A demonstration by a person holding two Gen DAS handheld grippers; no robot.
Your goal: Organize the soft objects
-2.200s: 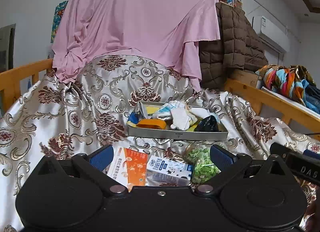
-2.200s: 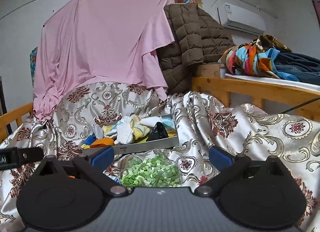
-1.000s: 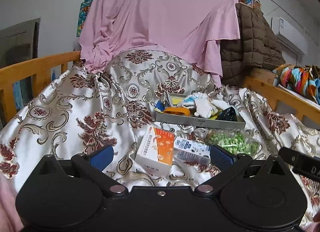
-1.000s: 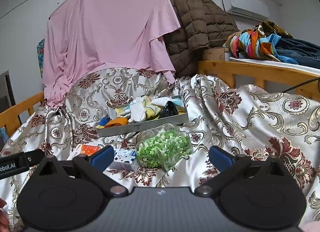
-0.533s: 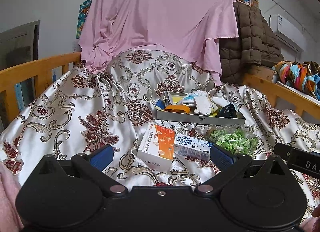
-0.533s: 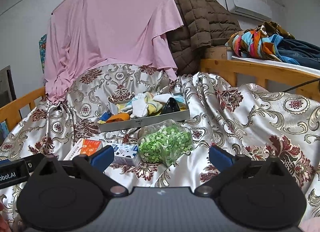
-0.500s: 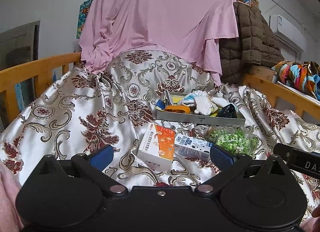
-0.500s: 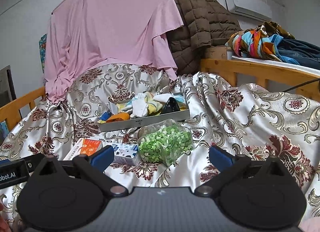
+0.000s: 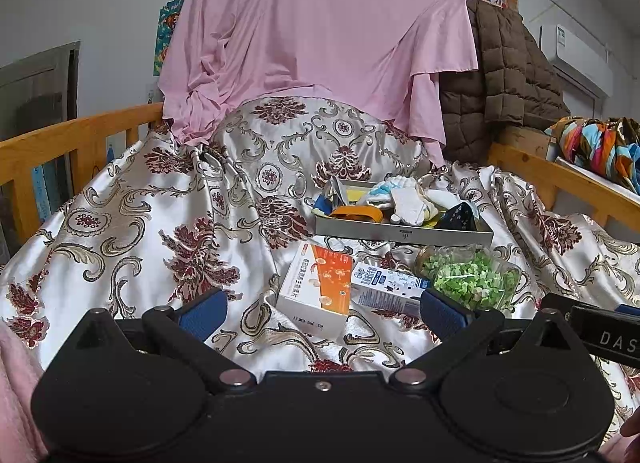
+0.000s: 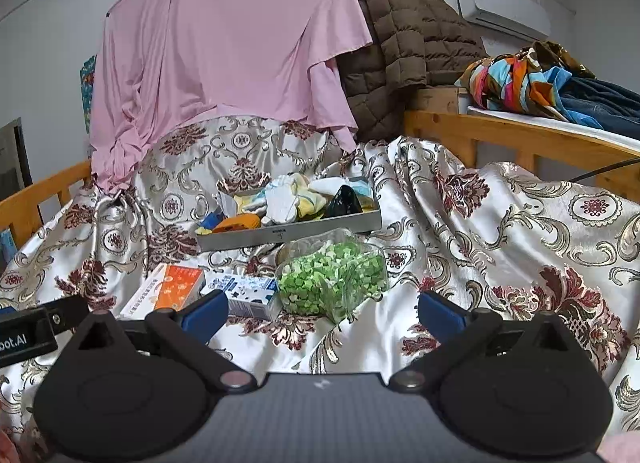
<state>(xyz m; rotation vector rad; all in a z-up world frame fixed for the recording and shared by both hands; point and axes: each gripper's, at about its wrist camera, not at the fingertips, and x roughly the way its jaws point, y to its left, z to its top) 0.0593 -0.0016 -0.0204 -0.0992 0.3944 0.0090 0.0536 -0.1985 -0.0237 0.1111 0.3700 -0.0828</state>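
A bed covered w/ a shiny floral satin spread [image 9: 132, 207] is framed by wooden rails [image 9: 80, 135]; a pink sheet [image 9: 320, 43] is hung behind it, w/ a brown quilted jacket [image 9: 504, 75] draped beside the sheet.

The left tool [image 9: 322, 309] is held low over the spread, its blue-padded fingers [image 9: 202, 311] set wide apart, nothing gripped betw. them. The right tool [image 10: 322, 309] is likewise held spread apart and empty, also low over the bedding.

The grey tray [image 9: 404, 233] is taken as landmark. Just in front of the tray, nearest the left tool, an orange-and-white box [image 9: 320, 283] is seen lying flat on the spread. A white-and-blue carton [image 9: 386, 289] is laid just beside that box, touching or nearly touching it. Also in front of the tray, toward its right end, a clear bag of green pieces [image 10: 332, 279] is found, next to the carton; in the right wrist view it sits betw. the right tool's fingers but well ahead of them, not held.

Inside the tray, the soft objects are piled: white and pale-coloured socks [image 9: 404, 199] in the middle, an orange item [image 9: 356, 213] toward the left end, a black item [image 9: 460, 217] toward the right end. Exact count can't be told.

Beyond the tray's right end, colourful fabric [image 10: 516, 79] is heaped on a wooden shelf. An AC unit [image 10: 500, 3] is mounted on the wall above.
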